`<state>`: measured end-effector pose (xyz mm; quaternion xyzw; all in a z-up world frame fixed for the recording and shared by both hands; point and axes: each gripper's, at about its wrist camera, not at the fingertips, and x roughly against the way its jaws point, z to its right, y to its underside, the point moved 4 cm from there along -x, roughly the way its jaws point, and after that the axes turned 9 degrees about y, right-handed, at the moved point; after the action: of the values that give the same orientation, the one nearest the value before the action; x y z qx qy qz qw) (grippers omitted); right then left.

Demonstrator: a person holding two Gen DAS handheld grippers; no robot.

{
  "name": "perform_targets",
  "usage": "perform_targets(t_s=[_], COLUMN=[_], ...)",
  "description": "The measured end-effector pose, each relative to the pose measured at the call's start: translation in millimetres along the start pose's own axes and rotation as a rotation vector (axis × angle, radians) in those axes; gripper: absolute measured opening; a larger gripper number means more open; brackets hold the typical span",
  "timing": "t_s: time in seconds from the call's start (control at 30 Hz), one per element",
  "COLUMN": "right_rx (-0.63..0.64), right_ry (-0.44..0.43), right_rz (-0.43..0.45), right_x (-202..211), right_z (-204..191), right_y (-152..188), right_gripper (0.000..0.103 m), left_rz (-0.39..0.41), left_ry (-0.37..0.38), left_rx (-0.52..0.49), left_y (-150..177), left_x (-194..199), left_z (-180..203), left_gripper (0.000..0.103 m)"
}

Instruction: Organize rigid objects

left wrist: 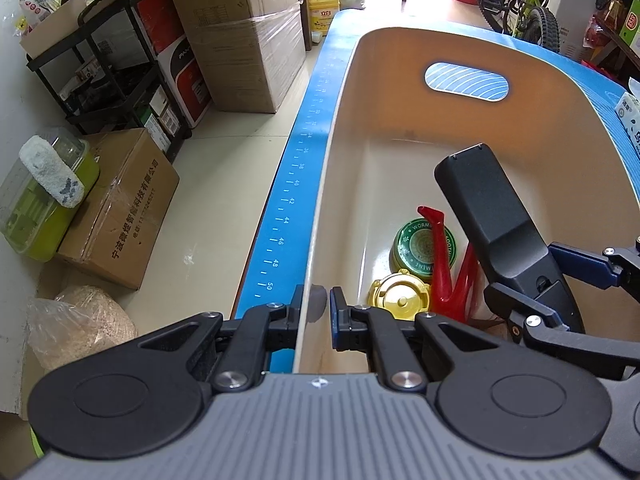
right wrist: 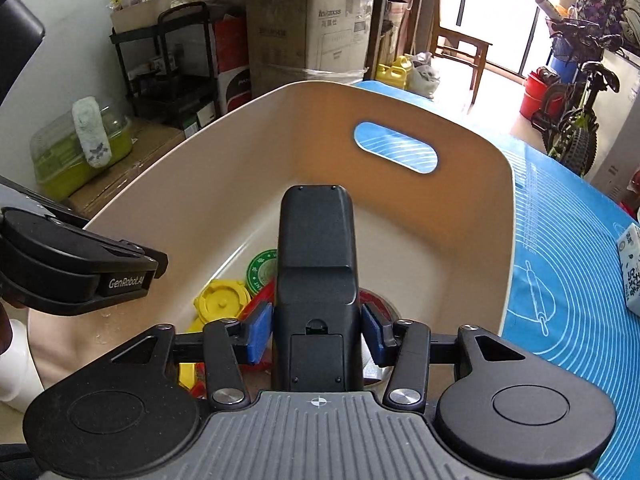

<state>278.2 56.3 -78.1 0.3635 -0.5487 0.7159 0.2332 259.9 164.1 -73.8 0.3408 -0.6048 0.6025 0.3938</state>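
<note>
A beige plastic bin (left wrist: 400,80) with a handle slot stands on a blue mat (left wrist: 292,184). My left gripper (left wrist: 318,308) is shut on the bin's near left wall, one finger outside and one inside. My right gripper (right wrist: 316,330) is shut on a black remote control (right wrist: 316,264), back side up, held over the bin's inside; the remote also shows in the left wrist view (left wrist: 496,216). On the bin's floor lie a green round tin (left wrist: 424,248), a yellow lid (left wrist: 400,298) and a red plastic piece (left wrist: 448,256).
The bin (right wrist: 480,216) sits at the table's left edge; the blue mat (right wrist: 568,280) extends to the right with a tissue pack (right wrist: 632,268) on it. Cardboard boxes (left wrist: 120,208), a black rack (left wrist: 104,64) and a green container (left wrist: 44,200) stand on the floor to the left.
</note>
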Motion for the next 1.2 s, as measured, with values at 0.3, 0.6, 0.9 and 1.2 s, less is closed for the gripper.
perform_targets(t_s=[0.3,0.6,0.9,1.2], right_rx=[-0.047,-0.181,-0.196,-0.23], right_ry=[-0.032,-0.008,-0.004,0.018], right_rz=[0.023,0.067,0.131,0.162], right_x=[21,62,116,171], right_z=[11,47,76,101], right_y=[-6,-1,9,37], right_gripper=[0.083,0.095,0.095,0.096], left_rz=[0.069,0.157,0.232,0.27], left_ry=[0.004,-0.023,-0.022,-0.016], left_rx=[0.001,-0.005,0.023,-0.012], left_y=[-4,-6,4,26], left_x=[13,45,97,139], left_z=[5,17,35,69], left_gripper=[0.063,0.079,0.079,0.079])
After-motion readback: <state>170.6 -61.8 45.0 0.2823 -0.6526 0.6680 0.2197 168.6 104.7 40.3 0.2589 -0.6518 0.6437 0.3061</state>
